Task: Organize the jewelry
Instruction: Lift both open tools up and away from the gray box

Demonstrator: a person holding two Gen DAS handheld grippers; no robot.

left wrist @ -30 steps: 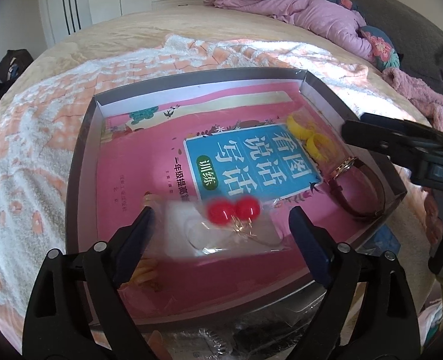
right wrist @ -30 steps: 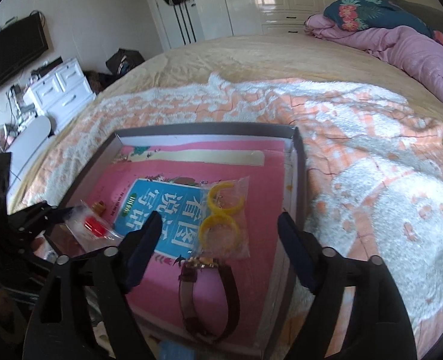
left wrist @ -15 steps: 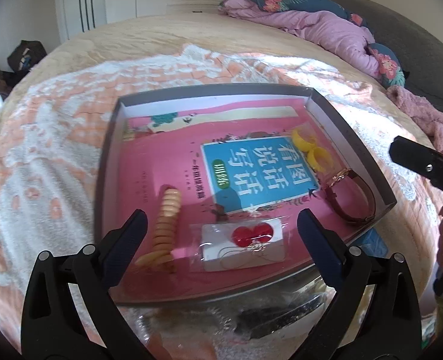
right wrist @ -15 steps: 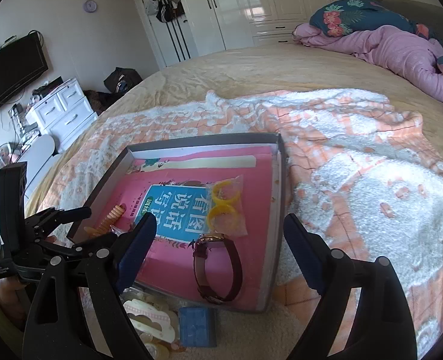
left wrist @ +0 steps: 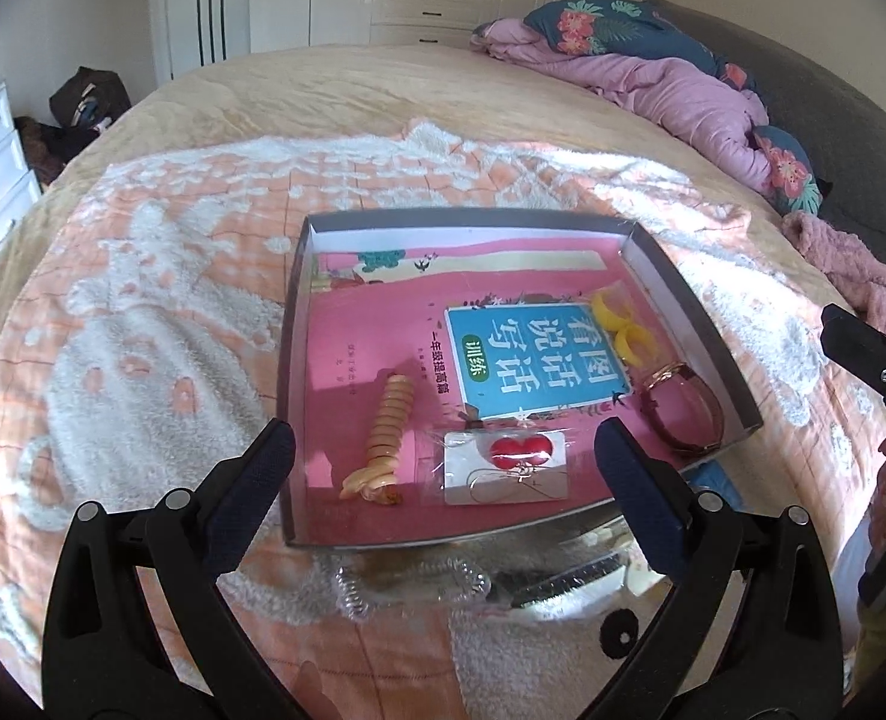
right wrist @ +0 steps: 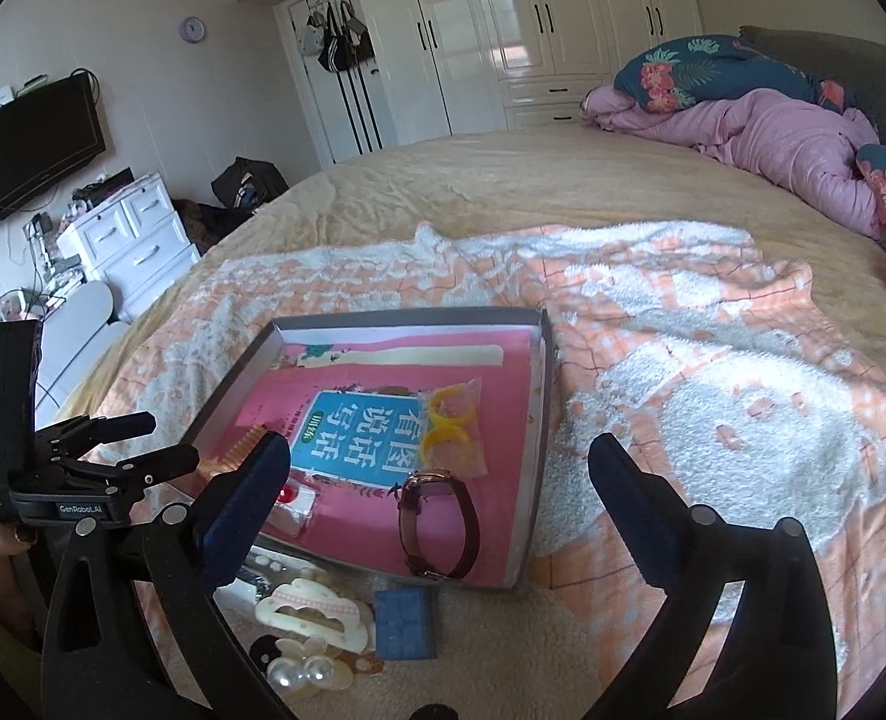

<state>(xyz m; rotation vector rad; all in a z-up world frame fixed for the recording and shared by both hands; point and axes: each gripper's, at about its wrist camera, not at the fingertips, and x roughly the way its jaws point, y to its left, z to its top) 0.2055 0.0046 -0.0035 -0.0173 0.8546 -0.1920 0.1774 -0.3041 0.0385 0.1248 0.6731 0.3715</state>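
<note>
A grey tray (left wrist: pixel 292 360) (right wrist: pixel 536 414) lined with a pink book lies on the bed. In it are a packet of red ball earrings (left wrist: pixel 512 465) (right wrist: pixel 292 499), an orange spiral hair tie (left wrist: pixel 386 432), bagged yellow rings (left wrist: pixel 623 330) (right wrist: pixel 452 432) and a brown watch (left wrist: pixel 683 414) (right wrist: pixel 440 525). My left gripper (left wrist: pixel 443 480) is open and empty, held above the tray's near edge. My right gripper (right wrist: pixel 440 492) is open and empty, above the tray's near right corner.
Loose items lie on the blanket in front of the tray: a cream hair claw (right wrist: pixel 314 612), pearl pieces (right wrist: pixel 302 672), a blue box (right wrist: pixel 406 624), a clear coil tie (left wrist: pixel 419 588). A pink duvet (left wrist: pixel 671 90) is piled at the far right.
My left gripper let go of the red earring packet, which now lies in the tray, and drew back and up. My right gripper also pulled back from the tray.
</note>
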